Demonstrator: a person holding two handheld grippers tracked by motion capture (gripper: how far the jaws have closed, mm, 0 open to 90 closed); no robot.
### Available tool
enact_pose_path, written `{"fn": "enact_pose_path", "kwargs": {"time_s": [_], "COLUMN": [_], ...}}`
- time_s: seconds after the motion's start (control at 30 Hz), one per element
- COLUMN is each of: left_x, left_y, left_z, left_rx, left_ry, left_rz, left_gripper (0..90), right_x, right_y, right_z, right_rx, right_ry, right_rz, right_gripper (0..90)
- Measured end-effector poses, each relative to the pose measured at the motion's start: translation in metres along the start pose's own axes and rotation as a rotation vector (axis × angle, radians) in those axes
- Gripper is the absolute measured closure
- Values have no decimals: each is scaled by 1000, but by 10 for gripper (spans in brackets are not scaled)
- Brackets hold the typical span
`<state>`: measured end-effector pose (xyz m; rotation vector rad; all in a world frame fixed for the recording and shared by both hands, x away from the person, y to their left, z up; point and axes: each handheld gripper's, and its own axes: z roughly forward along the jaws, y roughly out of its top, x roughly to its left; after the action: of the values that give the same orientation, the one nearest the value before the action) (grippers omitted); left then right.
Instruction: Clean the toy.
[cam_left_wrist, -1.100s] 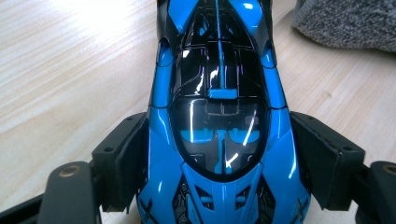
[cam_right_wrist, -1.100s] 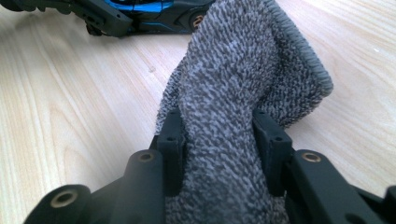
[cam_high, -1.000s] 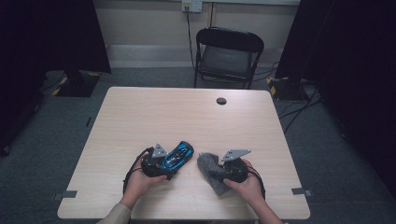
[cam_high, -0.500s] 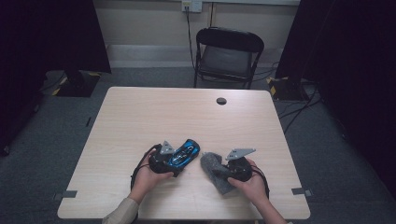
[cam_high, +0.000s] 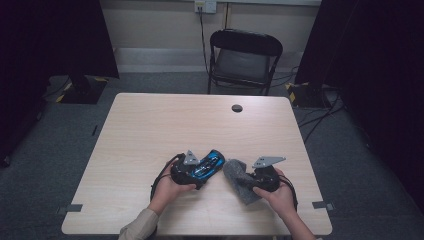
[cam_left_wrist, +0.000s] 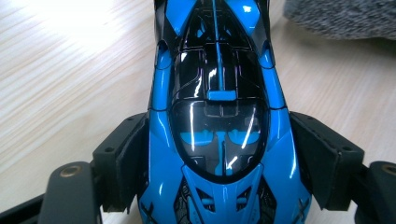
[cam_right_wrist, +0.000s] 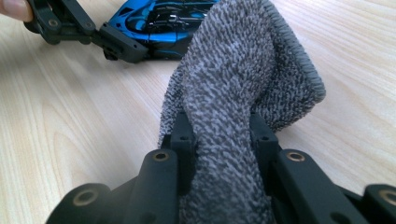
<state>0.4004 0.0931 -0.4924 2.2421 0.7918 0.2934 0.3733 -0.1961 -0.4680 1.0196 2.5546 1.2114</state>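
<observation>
Room: dim, with dark curtains at both sides and a black folding chair (cam_high: 244, 60) beyond the far edge of the counter.
Counter: pale wood counter (cam_high: 150, 130), with a small dark round hole (cam_high: 237, 108) near its far edge, on the chair's side.
Toy car: a blue and black toy car (cam_high: 207, 165) sits low over the counter near the front edge, well apart from the hole; in the left gripper view it runs lengthwise away from the camera (cam_left_wrist: 217, 116).
Left gripper: the left gripper (cam_high: 192, 171) has its jaws closed on the two flanks of the toy car, pads pressing the blue body on both sides.
Cloth: a grey knitted cloth (cam_high: 239, 178) lies just beside the toy car, on the side away from the left gripper; its far end is folded over in a rounded loop (cam_right_wrist: 243, 74).
Right gripper: the right gripper (cam_high: 255, 182) has its jaws clamped on the cloth, which bunches up between them.
Gap: cloth and toy car are near each other; I cannot tell whether they touch.
</observation>
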Motion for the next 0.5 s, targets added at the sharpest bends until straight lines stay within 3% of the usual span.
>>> {"fn": "enact_pose_path", "kwargs": {"time_s": [0.5], "left_x": [-7], "left_y": [4], "left_z": [4], "left_rx": [-3], "left_ry": [-1], "left_rz": [1], "left_gripper": [241], "right_x": [2], "right_y": [9], "right_z": [-4], "right_rx": [5], "right_ry": [-1], "right_rz": [-14], "right_gripper": [703]}}
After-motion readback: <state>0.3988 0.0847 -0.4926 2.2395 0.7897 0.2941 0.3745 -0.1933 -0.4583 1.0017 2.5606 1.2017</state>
